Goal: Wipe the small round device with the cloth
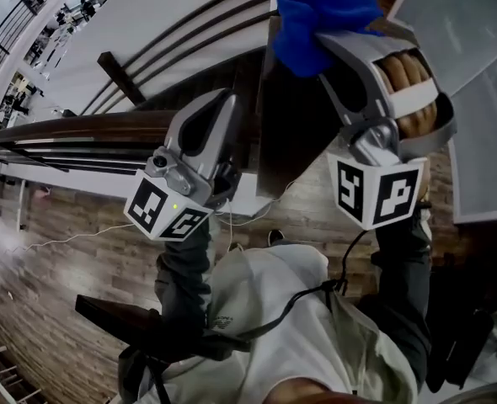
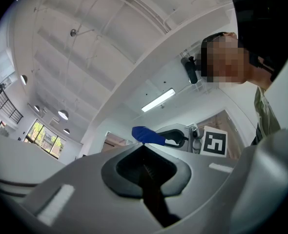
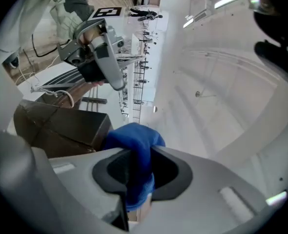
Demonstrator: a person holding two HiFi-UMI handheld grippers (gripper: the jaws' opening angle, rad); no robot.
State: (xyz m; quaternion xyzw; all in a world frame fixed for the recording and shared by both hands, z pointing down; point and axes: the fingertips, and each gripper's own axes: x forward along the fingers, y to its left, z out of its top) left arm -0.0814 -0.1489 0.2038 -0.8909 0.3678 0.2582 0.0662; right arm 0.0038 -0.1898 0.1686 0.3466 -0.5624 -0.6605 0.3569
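A blue cloth (image 1: 320, 13) is bunched between the jaws of my right gripper (image 1: 337, 45), which is shut on it and held up at the top of the head view. The right gripper view shows the cloth (image 3: 134, 143) hanging through that gripper (image 3: 133, 175). My left gripper (image 1: 221, 108) is raised beside it, lower and to the left, with its jaws together and nothing in them. In the left gripper view its jaws (image 2: 145, 152) meet on a dark seam, and the cloth (image 2: 147, 135) shows beyond. No small round device appears in any view.
Both grippers point upward at a white ceiling with lamps (image 2: 158, 100). A dark wooden railing (image 1: 80, 129) and a dark box (image 3: 61, 126) lie below. The person's light hooded top (image 1: 291, 310) fills the lower head view, and a white cable (image 1: 72, 238) trails over the wood floor.
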